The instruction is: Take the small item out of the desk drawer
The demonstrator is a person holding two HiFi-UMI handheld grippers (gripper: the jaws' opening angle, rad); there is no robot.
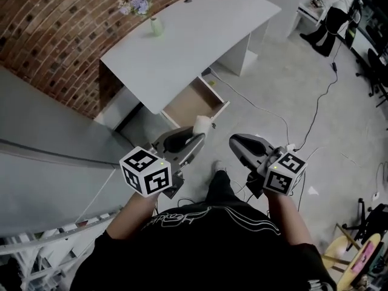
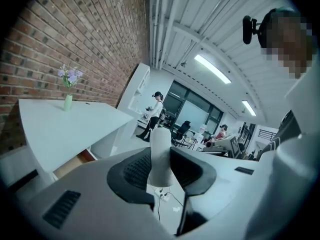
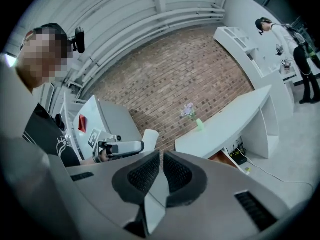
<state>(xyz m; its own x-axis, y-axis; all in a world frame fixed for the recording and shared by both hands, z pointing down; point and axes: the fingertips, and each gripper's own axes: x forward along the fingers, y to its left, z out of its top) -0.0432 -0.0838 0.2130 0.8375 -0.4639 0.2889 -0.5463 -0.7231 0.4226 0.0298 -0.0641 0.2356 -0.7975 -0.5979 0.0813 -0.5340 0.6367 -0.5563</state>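
Note:
A small white cylindrical item [image 1: 202,125] stands upright between the pads of my left gripper [image 1: 195,135], which is shut on it and held up in front of the person's chest. In the left gripper view the item [image 2: 161,156] fills the gap of that gripper [image 2: 162,170]. My right gripper [image 1: 237,143] hangs beside it, apart, jaws together and empty [image 3: 161,173]. The right gripper view also catches the left gripper [image 3: 122,147] and the item [image 3: 149,137]. Below, the desk drawer [image 1: 195,102] stands pulled out from the white desk [image 1: 194,29]; its inside looks bare.
A green vase with purple flowers [image 1: 156,24] sits on the desk by the brick wall [image 1: 54,35]. Cables [image 1: 315,117] trail over the floor. A grey cabinet [image 1: 42,162] stands at the left. A person [image 1: 332,14] stands at a counter far right.

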